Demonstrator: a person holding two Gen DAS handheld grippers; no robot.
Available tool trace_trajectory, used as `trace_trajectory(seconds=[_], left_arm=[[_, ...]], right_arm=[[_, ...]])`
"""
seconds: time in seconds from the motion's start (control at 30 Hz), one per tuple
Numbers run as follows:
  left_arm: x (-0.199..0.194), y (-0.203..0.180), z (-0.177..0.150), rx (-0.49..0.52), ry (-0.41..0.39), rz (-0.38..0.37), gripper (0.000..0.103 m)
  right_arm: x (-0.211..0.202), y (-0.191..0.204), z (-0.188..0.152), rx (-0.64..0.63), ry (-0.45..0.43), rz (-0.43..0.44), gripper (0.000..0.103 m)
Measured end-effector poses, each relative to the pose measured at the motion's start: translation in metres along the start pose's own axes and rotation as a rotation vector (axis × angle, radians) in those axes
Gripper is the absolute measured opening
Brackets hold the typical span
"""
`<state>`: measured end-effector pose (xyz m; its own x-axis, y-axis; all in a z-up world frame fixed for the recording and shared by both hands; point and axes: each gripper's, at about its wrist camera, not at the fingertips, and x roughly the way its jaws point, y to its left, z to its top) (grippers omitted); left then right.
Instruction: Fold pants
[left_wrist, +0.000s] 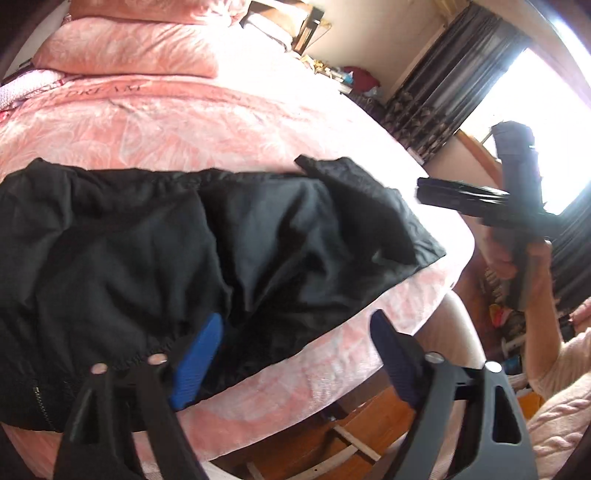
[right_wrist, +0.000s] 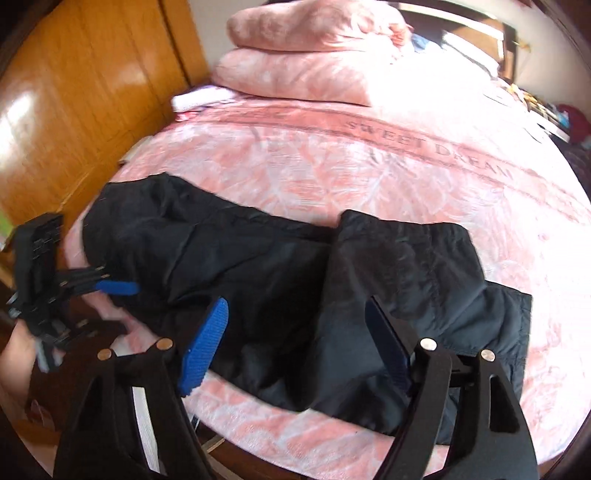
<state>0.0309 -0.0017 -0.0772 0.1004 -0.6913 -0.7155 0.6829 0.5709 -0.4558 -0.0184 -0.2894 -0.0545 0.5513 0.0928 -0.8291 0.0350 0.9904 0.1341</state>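
Note:
Black pants lie crumpled across the near edge of the pink bed; they also show in the right wrist view. My left gripper is open and empty, its fingers spread just above the pants' near edge. My right gripper is open and empty over the middle of the pants. In the left wrist view the right gripper is held up off the bed's right side. In the right wrist view the left gripper sits at the pants' left end, blurred.
The bed has a pink patterned cover with pink pillows at the head. A wooden wardrobe stands left of the bed. Dark curtains and a bright window are to the right. The wooden bed frame shows below the mattress edge.

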Motion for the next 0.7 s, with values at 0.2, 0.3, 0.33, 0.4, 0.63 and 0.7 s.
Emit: trace_trajectory(seconds=[0.2, 0.3, 0.33, 0.4, 0.63, 0.7], left_arm=[[-0.005, 0.014, 0.016, -0.095, -0.020, 0.070, 0.091], [0.006, 0.021, 0.023, -0.146, -0.033, 0.071, 0.091], [0.012, 0.022, 0.024, -0.159, -0.031, 0.049, 0.091], [0.025, 0.022, 0.024, -0.163, -0.012, 0.054, 0.091], [0.059, 0.013, 0.018, -0.101, 0.048, 0.127, 0.091], [0.061, 0.010, 0.017, -0.087, 0.051, 0.142, 0.091]], right_arm=[[0.078, 0.003, 0.033, 0.081, 0.136, -0.213, 0.077], [0.117, 0.002, 0.044, 0.111, 0.190, -0.325, 0.065], [0.128, -0.001, 0.046, 0.113, 0.208, -0.366, 0.043], [0.140, -0.013, 0.045, 0.137, 0.226, -0.382, 0.029], [0.050, -0.046, 0.035, 0.252, -0.009, -0.262, 0.009], [0.014, -0.064, 0.019, 0.295, -0.068, -0.276, 0.009]])
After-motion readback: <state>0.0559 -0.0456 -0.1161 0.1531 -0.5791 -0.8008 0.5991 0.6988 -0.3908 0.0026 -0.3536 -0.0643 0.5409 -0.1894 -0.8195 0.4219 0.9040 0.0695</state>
